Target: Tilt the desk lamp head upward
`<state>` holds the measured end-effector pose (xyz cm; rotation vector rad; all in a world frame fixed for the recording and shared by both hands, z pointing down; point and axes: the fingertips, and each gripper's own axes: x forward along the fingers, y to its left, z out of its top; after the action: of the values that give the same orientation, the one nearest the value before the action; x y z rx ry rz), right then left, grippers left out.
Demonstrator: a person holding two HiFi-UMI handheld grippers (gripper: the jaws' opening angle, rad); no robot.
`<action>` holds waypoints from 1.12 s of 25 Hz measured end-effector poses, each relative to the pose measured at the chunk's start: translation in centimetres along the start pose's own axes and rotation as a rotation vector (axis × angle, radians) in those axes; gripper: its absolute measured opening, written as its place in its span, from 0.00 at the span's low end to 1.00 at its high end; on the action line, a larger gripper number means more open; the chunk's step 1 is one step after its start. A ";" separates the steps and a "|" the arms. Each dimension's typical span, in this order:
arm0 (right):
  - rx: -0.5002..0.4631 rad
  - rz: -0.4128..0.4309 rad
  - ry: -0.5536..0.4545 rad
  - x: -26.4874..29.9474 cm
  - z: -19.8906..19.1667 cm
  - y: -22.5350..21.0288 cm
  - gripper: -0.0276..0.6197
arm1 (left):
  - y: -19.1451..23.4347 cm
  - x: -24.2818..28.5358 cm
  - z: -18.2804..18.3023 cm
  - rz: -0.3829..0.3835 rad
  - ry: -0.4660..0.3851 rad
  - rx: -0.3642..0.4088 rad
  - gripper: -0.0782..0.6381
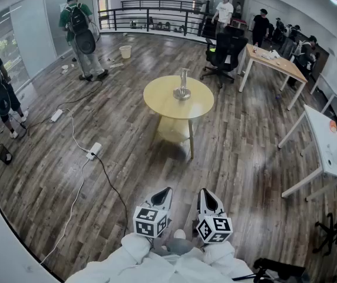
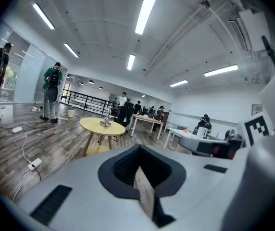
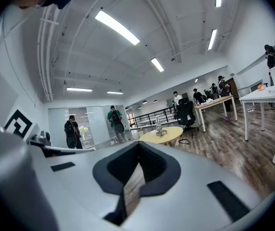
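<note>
The desk lamp [image 1: 182, 87], a small silvery thing with a round base and a thin upright stem, stood near the middle of a round yellow table [image 1: 162, 102] in an open office with a dark wood floor [image 1: 127, 158]. It was too small in every view to tell how its head was angled. The person stood well back from the table and held both tools low, close to the white sleeves [image 1: 136, 249]. The left gripper [image 1: 166, 191] and the right gripper [image 1: 206, 192] lay side by side, tips pointing toward the table and well apart from the lamp. In the left gripper view the left gripper's jaws were pressed together with nothing between them, and the lamp showed far off on the table beyond them. The right gripper view showed the same of the right gripper: jaws pressed together and empty, lamp in the distance. A white power strip [image 1: 93, 150] with trailing cables lay on the floor to the left of the table. A black office chair [image 1: 224, 52] stood behind the table beside a wooden desk [image 1: 277, 63], and a white desk [image 1: 324, 140] stood along the right side. A person in green with a backpack [image 1: 80, 34] stood at the far left, near a pale bucket [image 1: 125, 51].
</note>
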<state>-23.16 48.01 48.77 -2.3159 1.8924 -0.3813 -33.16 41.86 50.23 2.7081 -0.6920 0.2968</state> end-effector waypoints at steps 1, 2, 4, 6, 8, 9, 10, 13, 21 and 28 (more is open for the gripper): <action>0.001 -0.001 -0.002 0.3 0.1 0.0 0.06 | 0.2 0.2 0.0 -0.003 0.002 0.000 0.11; 0.002 -0.002 -0.004 0.7 0.1 0.0 0.06 | 0.4 0.5 0.0 -0.007 0.004 -0.001 0.11; 0.004 -0.003 -0.007 1.5 0.1 -0.2 0.06 | 0.9 1.1 0.0 -0.012 0.010 0.001 0.11; 0.004 -0.003 -0.007 2.4 0.1 -0.6 0.06 | 1.3 1.9 0.1 -0.015 0.014 0.006 0.11; 0.004 -0.004 -0.005 3.6 0.2 -1.2 0.06 | 1.7 3.0 0.3 -0.015 0.017 0.011 0.11; 0.005 -0.003 -0.003 4.2 0.2 -1.5 0.06 | 1.9 3.5 0.4 -0.014 0.019 0.013 0.11; 0.007 -0.002 -0.003 4.9 0.4 -1.8 0.06 | 2.1 4.2 0.6 -0.014 0.021 0.014 0.11; 0.006 0.013 -0.013 7.2 1.3 -2.6 0.06 | 3.0 6.4 1.6 -0.010 0.020 0.020 0.11; 0.018 0.033 -0.019 13.9 3.5 -5.9 0.06 | 5.2 12.9 4.4 -0.001 0.027 0.014 0.11; 0.021 0.057 -0.027 19.1 5.9 -10.2 0.06 | 6.0 19.3 7.5 0.007 0.022 0.024 0.11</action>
<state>-8.38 31.08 47.88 -2.2366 1.9277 -0.3592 -18.61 25.92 50.27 2.7220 -0.6966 0.3378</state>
